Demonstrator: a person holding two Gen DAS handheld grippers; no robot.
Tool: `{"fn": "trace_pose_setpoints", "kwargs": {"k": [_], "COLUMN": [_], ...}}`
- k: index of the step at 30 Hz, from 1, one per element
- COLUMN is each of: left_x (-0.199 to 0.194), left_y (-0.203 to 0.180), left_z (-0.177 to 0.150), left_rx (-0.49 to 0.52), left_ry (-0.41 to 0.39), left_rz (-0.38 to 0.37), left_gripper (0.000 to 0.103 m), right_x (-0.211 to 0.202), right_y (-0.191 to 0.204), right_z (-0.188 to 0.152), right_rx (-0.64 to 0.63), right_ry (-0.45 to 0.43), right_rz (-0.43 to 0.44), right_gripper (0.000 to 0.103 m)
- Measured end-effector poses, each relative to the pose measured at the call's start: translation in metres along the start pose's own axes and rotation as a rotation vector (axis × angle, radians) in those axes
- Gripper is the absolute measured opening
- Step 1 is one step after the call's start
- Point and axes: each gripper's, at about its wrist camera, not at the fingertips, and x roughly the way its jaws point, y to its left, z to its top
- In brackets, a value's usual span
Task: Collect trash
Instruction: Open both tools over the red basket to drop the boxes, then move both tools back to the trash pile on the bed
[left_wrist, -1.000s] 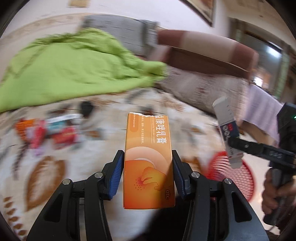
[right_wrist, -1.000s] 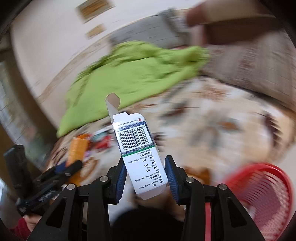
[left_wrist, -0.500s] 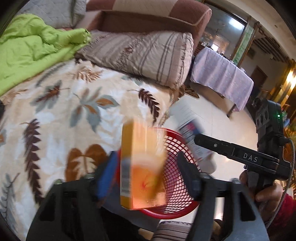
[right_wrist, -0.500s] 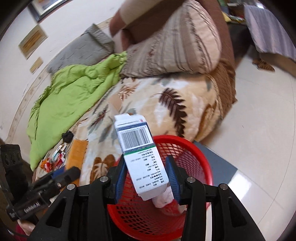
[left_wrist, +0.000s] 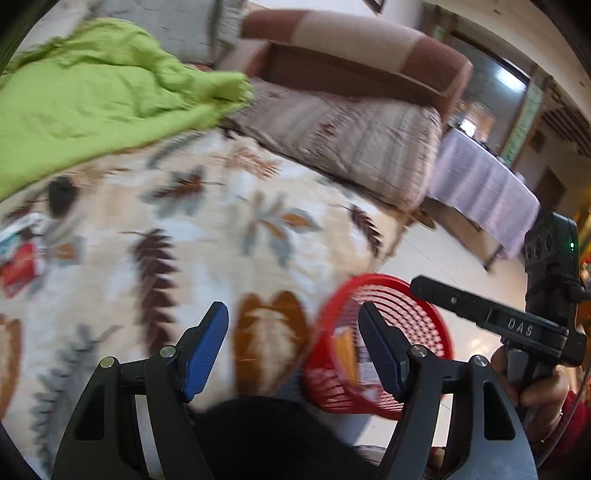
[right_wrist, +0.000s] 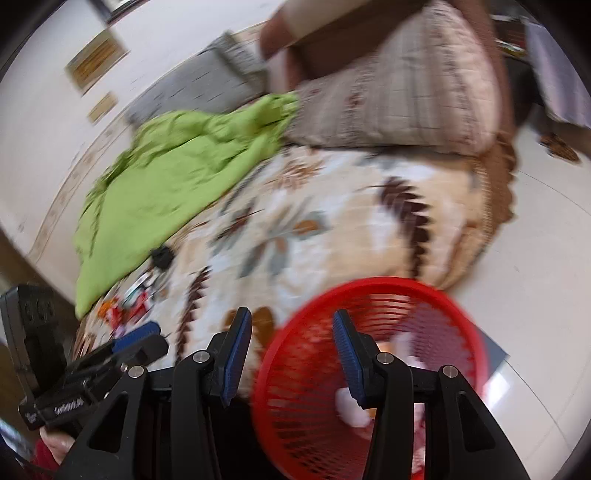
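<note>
My left gripper is open and empty above the leaf-patterned blanket, just left of the red mesh basket. An orange box shows inside the basket. My right gripper is open and empty over the basket's left rim; white scraps lie inside. It also shows at the right of the left wrist view. Several wrappers lie on the blanket at far left, also in the right wrist view.
A green quilt and a striped pillow lie on the bed. A small black object sits near the wrappers. A cloth-covered table stands beyond on the tiled floor.
Both grippers opened and let go: the orange box and the white barcode box have left the jaws. Both views swung back left toward the bed.
</note>
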Motion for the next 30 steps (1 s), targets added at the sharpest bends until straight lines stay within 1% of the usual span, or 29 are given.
{"fn": "trace_pose_setpoints", "kwargs": {"k": [2,3,5,9,13,17,19,20,21,22,23,26,27,29,30], "left_x": [-0.012,-0.022,-0.033,-0.061,-0.088,-0.1,-0.095,-0.092,-0.083,-0.077,-0.066,-0.038,-0.025,-0.011,-0.007], "left_y": [0.015,0.029,0.047,0.094,0.152,0.203,0.229,0.238,0.252,0.258,0.264,0.276,0.283,0.297,0.302], "left_z": [0.001,0.001,0.0,-0.007,-0.017,-0.024,-0.024,-0.023,-0.02,-0.018,-0.014,-0.004,0.001,0.008,0.011], "left_rx": [-0.019,-0.039,-0.067,-0.123,-0.183,-0.194,-0.177,-0.168,-0.153,-0.138,-0.106,-0.021,0.012,0.013,-0.002], "left_ry": [-0.025,-0.041,-0.054,-0.091,-0.132,-0.138,-0.118,-0.102,-0.071,-0.054,-0.033,0.009,0.023,0.045,0.046], "left_rz": [0.038,0.063,0.091,0.19,0.353,0.575,0.704,0.742,0.768,0.782,0.811,0.9,0.942,0.977,0.973], "left_gripper": [0.072,0.072,0.072,0.072,0.072,0.072,0.072,0.072,0.072,0.072,0.072,0.072,0.072,0.071,0.06], "right_x": [0.013,0.02,0.034,0.062,0.088,0.118,0.134,0.143,0.15,0.159,0.168,0.188,0.189,0.185,0.185], "right_y": [0.021,0.031,0.052,0.101,0.148,0.193,0.211,0.22,0.226,0.233,0.237,0.241,0.242,0.242,0.241], "right_z": [0.0,-0.001,-0.001,0.001,0.003,0.0,-0.004,-0.007,-0.009,-0.013,-0.016,-0.026,-0.026,-0.025,-0.026], "right_rx": [-0.047,-0.064,-0.093,-0.176,-0.24,-0.294,-0.303,-0.302,-0.306,-0.316,-0.321,-0.317,-0.323,-0.334,-0.337], "right_ry": [0.023,0.035,0.059,0.092,0.119,0.146,0.16,0.162,0.16,0.161,0.172,0.22,0.218,0.185,0.18], "right_rz": [0.025,0.038,0.074,0.141,0.188,0.233,0.248,0.263,0.275,0.272,0.261,0.264,0.264,0.287,0.285], "right_gripper": [0.049,0.049,0.049,0.049,0.05,0.05,0.05,0.05,0.05,0.05,0.05,0.05,0.05,0.05,0.05]}}
